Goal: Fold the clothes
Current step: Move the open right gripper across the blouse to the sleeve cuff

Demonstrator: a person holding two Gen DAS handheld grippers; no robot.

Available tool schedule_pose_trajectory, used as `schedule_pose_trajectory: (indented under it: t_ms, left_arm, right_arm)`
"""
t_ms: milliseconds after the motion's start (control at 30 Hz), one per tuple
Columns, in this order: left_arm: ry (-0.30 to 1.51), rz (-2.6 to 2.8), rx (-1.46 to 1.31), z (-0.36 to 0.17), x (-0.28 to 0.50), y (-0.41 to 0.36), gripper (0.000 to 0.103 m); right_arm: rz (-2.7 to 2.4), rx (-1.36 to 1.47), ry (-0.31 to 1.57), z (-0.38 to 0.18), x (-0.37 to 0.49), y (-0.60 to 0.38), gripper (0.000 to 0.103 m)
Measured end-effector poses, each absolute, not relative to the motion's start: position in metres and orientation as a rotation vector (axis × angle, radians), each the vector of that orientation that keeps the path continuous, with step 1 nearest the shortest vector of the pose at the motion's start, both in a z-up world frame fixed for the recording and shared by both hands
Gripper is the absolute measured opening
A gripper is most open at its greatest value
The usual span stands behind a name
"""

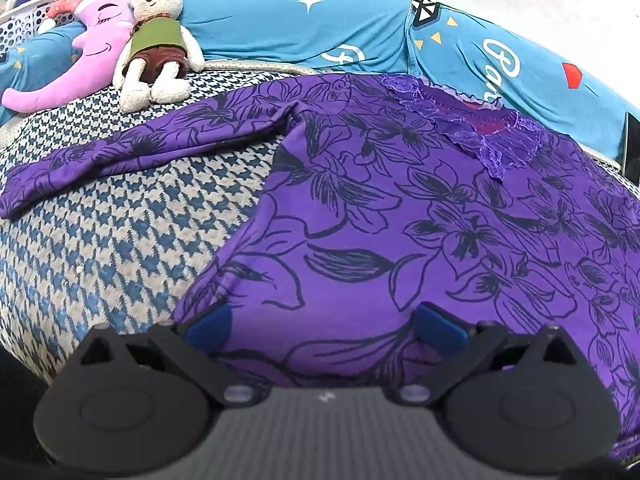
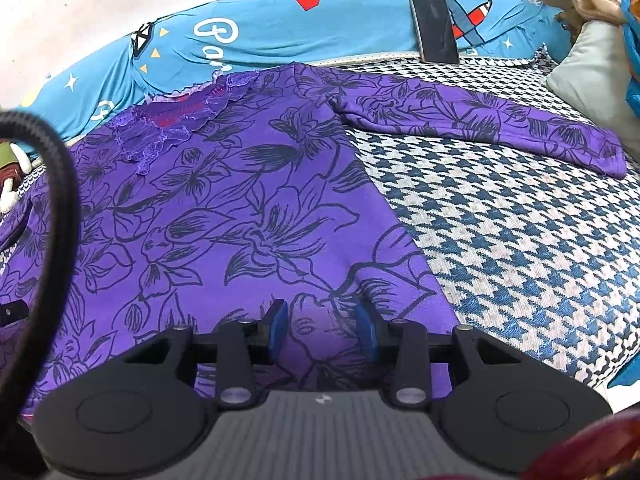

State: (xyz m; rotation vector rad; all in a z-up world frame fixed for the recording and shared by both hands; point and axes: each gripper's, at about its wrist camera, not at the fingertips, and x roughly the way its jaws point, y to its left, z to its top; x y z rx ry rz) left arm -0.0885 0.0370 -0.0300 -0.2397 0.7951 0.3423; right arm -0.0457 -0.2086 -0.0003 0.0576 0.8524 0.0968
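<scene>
Both black two-finger claws with blue pads fill the bottom of their views, each low over the near hem of the purple long-sleeved top with black flower outlines [image 1: 400,216]. Wide apart stand the jaws of the left claw [image 1: 324,326], with flat purple cloth showing between them and nothing pinched. Those of the right claw [image 2: 322,330] are parted less widely, also with bare cloth in the gap (whether the pad tips press into the fabric cannot be told).

Underneath everything lies the blue-and-cream houndstooth bed cover [image 1: 120,248], reaching out to the left of the left claw and to the right of the right claw. On it the top is spread face up, its body running straight ahead of both claws to a purple lace neckline [image 1: 472,124] at the far end; one sleeve stretches off ahead-left of the left claw, the other ahead-right of the right claw.

Beyond the neckline, a long turquoise printed quilt roll [image 1: 320,28] lies along the wall. Far ahead-left of the left claw rest a pink moon-shaped plush [image 1: 100,48] and a white plush rabbit in a green vest [image 1: 156,48], touching each other. Far ahead-right of the right claw, a dark phone [image 2: 434,26] leans on the quilt.
</scene>
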Motion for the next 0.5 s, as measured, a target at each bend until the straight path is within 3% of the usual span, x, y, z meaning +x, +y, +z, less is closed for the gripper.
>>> schedule_pose_trajectory:
  t_ms: [200,500]
  left_arm:
    - [0.770,0.356,-0.272,-0.024,-0.092,0.039,0.102]
    - [0.759,0.326,-0.279,-0.017,-0.087,0.034,0.102]
  right_arm:
    - [0.076,0.066,0.838,0.005,-0.046,-0.211,0.038]
    - [0.165,0.036,0.842,0.013,-0.035,-0.203,0.048]
